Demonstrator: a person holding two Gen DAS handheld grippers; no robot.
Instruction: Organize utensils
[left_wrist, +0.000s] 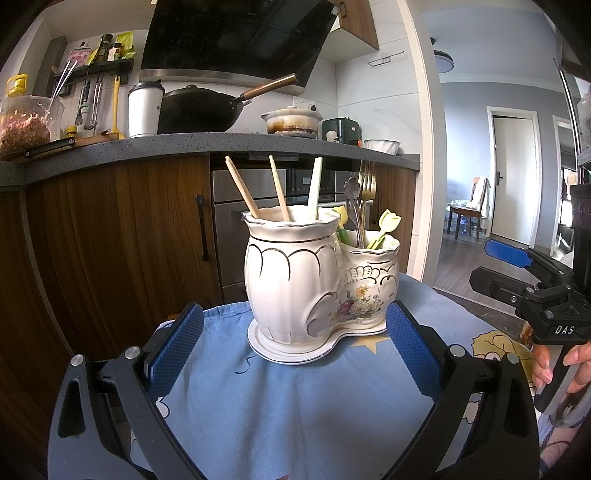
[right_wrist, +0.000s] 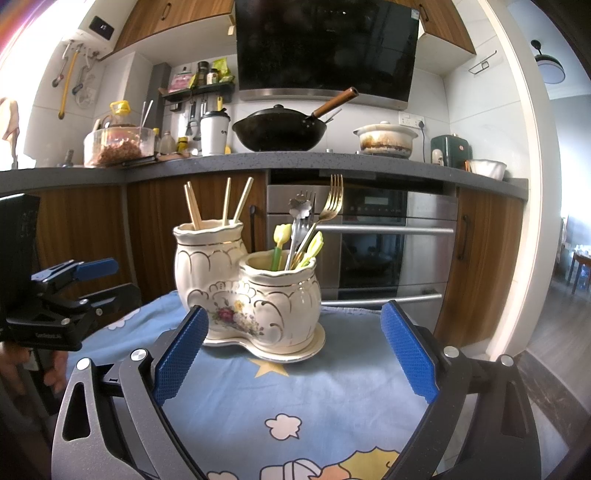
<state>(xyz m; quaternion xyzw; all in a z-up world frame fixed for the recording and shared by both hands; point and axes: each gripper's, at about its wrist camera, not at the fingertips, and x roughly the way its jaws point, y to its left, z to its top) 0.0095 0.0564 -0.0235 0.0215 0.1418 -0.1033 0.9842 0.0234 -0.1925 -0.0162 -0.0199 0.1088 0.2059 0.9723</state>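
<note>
A white ceramic utensil holder (right_wrist: 247, 291) with two joined pots stands on its matching saucer on the blue printed cloth (right_wrist: 295, 398), in the middle of the table and just beyond both grippers. Its taller pot, on the left, holds the chopsticks (right_wrist: 221, 203). The shorter pot, on the right, holds a gold fork (right_wrist: 330, 203), a silver flower-handled piece (right_wrist: 300, 214) and yellow tulip-topped picks (right_wrist: 282, 236). Everything seems sorted already, so the task looks close to done.

The left gripper (left_wrist: 295, 350) is released, its blue pads spread to either side of the holder's base and touching nothing. The right gripper (right_wrist: 291, 354) is likewise spread wide and empty, near the holder but apart from it.

The risks I see come from how close both are to the holder. It is top-heavy, with long utensils leaning outward, so a pad knocking a chopstick or the fork could tip it. The loose cloth could also drag under a sideways push and slide the saucer. The short pot is crowded; reaching into it may snag its neighbours
</note>
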